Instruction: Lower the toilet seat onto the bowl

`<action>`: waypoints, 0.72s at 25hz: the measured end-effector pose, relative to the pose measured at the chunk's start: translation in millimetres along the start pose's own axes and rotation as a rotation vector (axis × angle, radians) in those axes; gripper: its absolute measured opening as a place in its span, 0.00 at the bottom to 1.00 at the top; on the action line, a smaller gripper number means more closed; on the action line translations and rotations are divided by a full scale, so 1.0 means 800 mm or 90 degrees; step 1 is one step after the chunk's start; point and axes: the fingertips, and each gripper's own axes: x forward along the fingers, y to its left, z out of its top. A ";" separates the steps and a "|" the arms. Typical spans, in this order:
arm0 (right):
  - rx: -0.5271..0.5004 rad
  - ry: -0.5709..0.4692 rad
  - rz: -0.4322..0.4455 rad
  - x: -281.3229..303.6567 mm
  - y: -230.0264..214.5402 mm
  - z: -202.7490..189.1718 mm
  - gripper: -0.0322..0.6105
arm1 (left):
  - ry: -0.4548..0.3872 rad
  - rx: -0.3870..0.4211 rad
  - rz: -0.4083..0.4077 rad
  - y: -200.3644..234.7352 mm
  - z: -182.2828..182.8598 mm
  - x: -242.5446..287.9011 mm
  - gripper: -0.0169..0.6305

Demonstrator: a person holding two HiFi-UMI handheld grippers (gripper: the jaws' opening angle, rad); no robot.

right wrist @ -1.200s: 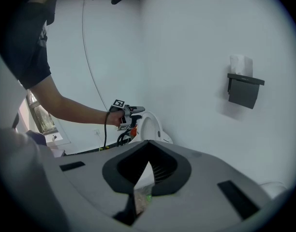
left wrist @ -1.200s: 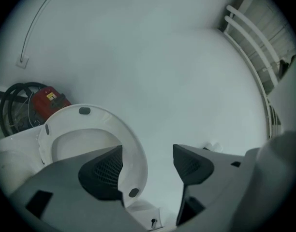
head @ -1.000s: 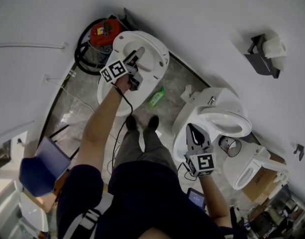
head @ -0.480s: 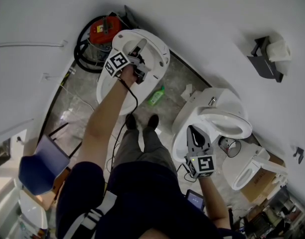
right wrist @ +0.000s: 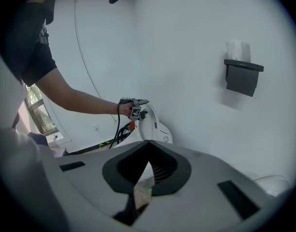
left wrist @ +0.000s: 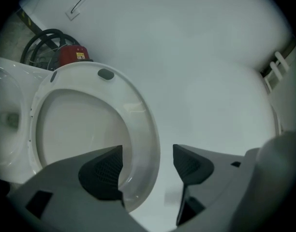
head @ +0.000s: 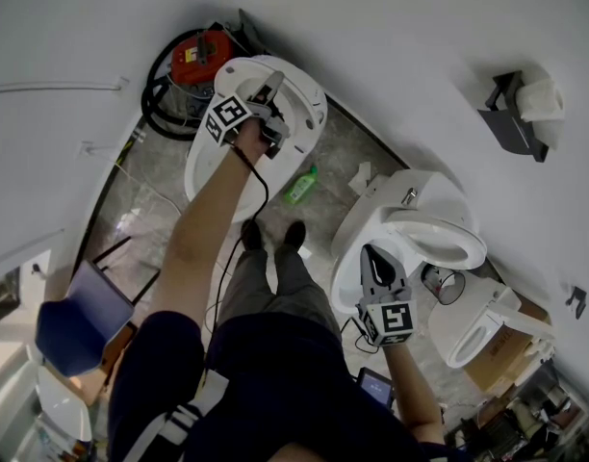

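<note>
White walls and grey stone flooring surround the white oval plastic toilet seat (left wrist: 144, 124), which stands raised above its white ceramic bowl (left wrist: 7, 117). Its long axis is near vertical, underside facing out, free end uppermost. The left gripper (left wrist: 147, 166) straddles that top rim with jaws wide apart, probably placed to tip it down. The right gripper (right wrist: 147, 146), jaws pressed together on nothing, hangs idle well apart.
</note>
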 end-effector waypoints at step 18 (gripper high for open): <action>0.008 0.008 -0.001 -0.001 -0.007 -0.008 0.08 | -0.012 -0.004 0.018 0.009 0.003 0.011 0.45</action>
